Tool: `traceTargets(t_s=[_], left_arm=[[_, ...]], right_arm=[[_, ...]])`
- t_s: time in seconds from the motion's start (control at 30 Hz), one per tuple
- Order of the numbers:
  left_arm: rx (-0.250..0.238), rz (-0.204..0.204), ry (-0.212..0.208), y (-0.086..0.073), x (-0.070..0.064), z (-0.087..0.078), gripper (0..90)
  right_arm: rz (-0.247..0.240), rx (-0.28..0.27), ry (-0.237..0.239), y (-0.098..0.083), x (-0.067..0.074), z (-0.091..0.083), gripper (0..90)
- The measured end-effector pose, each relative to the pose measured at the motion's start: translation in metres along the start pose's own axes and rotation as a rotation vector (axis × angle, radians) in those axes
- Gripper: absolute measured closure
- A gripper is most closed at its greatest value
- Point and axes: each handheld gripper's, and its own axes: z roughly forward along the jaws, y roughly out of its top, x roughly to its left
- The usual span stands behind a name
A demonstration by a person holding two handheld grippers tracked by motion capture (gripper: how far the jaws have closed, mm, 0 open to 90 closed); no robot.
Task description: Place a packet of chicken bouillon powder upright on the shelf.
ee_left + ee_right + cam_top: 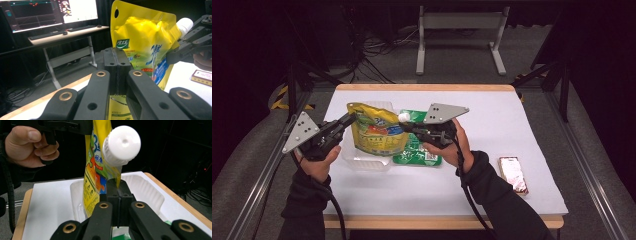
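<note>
At the left of the counter (512,130), the left gripper (347,120) is clamped tight on the edge of a yellow spouted pouch (374,131), held upright over a clear plastic tray (362,162). The right gripper (408,126) pinches the pouch's opposite edge just below its white cap (403,116). A green packet (417,150) lies beside the tray; 1 foil-wrapped bar (513,174) sits well apart, far right.

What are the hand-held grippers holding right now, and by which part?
Both hold the yellow plastic spouted pouch upright above the white plastic tray: the left hand-held gripper clamps its side edge, the right hand-held gripper its edge below the white cap.
</note>
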Motion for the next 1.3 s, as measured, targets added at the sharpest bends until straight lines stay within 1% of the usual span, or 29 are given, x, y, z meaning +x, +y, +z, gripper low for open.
traceTargets(t_s=[0.07,0.1,0.13,0.17,0.23,0.3,0.37,0.43,0.5,0.53,0.6,0.63,0.67,0.7,0.73,0.77,0.8,0.83,0.93,0.97,1.07,1.13,1.17,1.23,1.3], left_arm=[[0.001,-0.007,0.008,-0.004,0.004,-0.002,90.0],[0.009,-0.011,0.012,-0.006,0.006,-0.003,90.0],[0.009,-0.011,0.012,-0.006,0.006,-0.003,89.9],[0.005,-0.017,0.014,-0.007,0.007,-0.004,89.9],[0.012,-0.021,0.019,-0.011,0.011,-0.006,90.0],[0.017,-0.021,0.026,-0.013,0.012,-0.007,90.0],[0.015,-0.022,0.033,-0.015,0.014,-0.009,90.0],[0.017,-0.03,0.04,-0.017,0.016,-0.011,89.9],[0.016,-0.04,0.039,-0.021,0.018,-0.012,89.9],[0.017,-0.047,0.045,-0.023,0.019,-0.013,89.9],[0.008,-0.057,0.039,-0.025,0.022,-0.015,89.9],[0.009,-0.054,0.042,-0.026,0.022,-0.015,89.9],[0.021,-0.047,0.055,-0.026,0.022,-0.015,89.9],[0.023,-0.052,0.055,-0.026,0.022,-0.016,90.0],[0.017,-0.057,0.047,-0.027,0.024,-0.017,89.9],[0.021,-0.055,0.047,-0.028,0.024,-0.017,89.9],[0.02,-0.062,0.051,-0.029,0.023,-0.016,89.9],[0.027,-0.055,0.051,-0.029,0.023,-0.016,89.9],[0.039,-0.069,0.038,-0.035,0.024,-0.016,89.9],[0.044,-0.066,0.036,-0.036,0.024,-0.016,89.9],[0.063,-0.058,0.028,-0.04,0.022,-0.017,89.9],[0.069,-0.057,0.027,-0.041,0.021,-0.018,89.8],[0.072,-0.063,0.025,-0.044,0.021,-0.018,89.9],[0.076,-0.063,0.026,-0.046,0.021,-0.018,89.9],[0.095,-0.064,0.032,-0.051,0.022,-0.018,89.9]], right_arm=[[0.003,0.003,0.003,0.0,0.0,0.005,90.0],[0.004,0.008,0.007,0.0,0.001,0.009,90.0],[0.004,0.008,0.007,0.0,0.001,0.009,90.0],[0.003,0.012,0.007,-0.001,0.002,0.012,90.0],[0.006,0.017,0.013,-0.003,0.002,0.02,90.0],[0.008,0.019,0.013,-0.003,0.002,0.022,90.0],[0.006,0.024,0.016,-0.004,0.003,0.027,90.0],[0.003,0.028,0.019,-0.004,0.004,0.031,90.0],[0.009,0.025,0.037,-0.006,0.003,0.036,90.0],[0.011,0.028,0.038,-0.007,0.003,0.038,90.0],[0.017,0.018,0.052,-0.007,0.002,0.04,90.0],[0.018,0.016,0.056,-0.007,0.002,0.041,90.0],[0.016,0.023,0.055,-0.007,0.002,0.043,90.0],[0.012,0.03,0.05,-0.008,0.003,0.046,90.0],[0.013,0.033,0.05,-0.008,0.003,0.047,90.0],[0.018,0.033,0.055,-0.008,0.002,0.048,90.0],[0.022,0.035,0.055,-0.009,0.002,0.049,90.0],[0.022,0.039,0.051,-0.009,0.001,0.05,90.0],[0.034,0.057,0.053,-0.012,0.0,0.052,90.0],[0.03,0.065,0.053,-0.013,0.0,0.053,90.0],[0.041,0.081,0.048,-0.018,-0.001,0.055,90.0],[0.043,0.085,0.045,-0.02,-0.001,0.056,89.8],[0.046,0.099,0.038,-0.022,-0.001,0.058,89.5],[0.046,0.108,0.034,-0.023,0.0,0.06,89.2],[0.042,0.121,0.031,-0.024,0.001,0.062,89.1]])
